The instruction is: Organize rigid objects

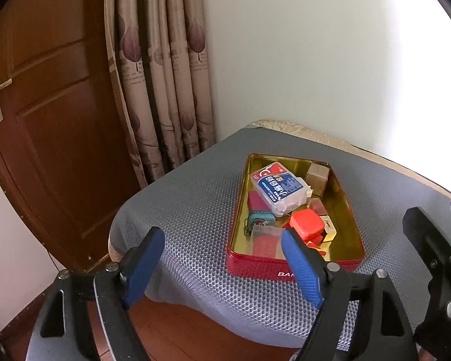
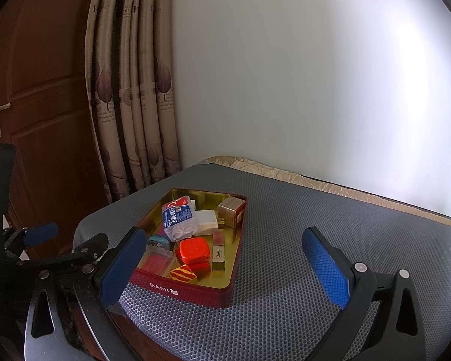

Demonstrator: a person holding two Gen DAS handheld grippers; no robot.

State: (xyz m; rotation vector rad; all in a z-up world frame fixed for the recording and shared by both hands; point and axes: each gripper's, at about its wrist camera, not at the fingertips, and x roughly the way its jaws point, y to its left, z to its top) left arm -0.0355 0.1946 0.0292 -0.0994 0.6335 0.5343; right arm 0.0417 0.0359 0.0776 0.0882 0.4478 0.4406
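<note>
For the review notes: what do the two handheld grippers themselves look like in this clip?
Both match. The left gripper and right gripper each have two flat fingers faced with blue, dimpled grip pads on black plastic backing. Black linkage arms with slotted cut-outs and silver round pivot bolts carry them, above a curved grey metal plate. No cables, sleeves or printed markings are visible.

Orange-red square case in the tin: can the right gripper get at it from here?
Probably yes. The orange-red case lies on top of the pile in the red tin, uncovered. The right gripper is open and empty, with nothing between its fingers and the case.
</note>
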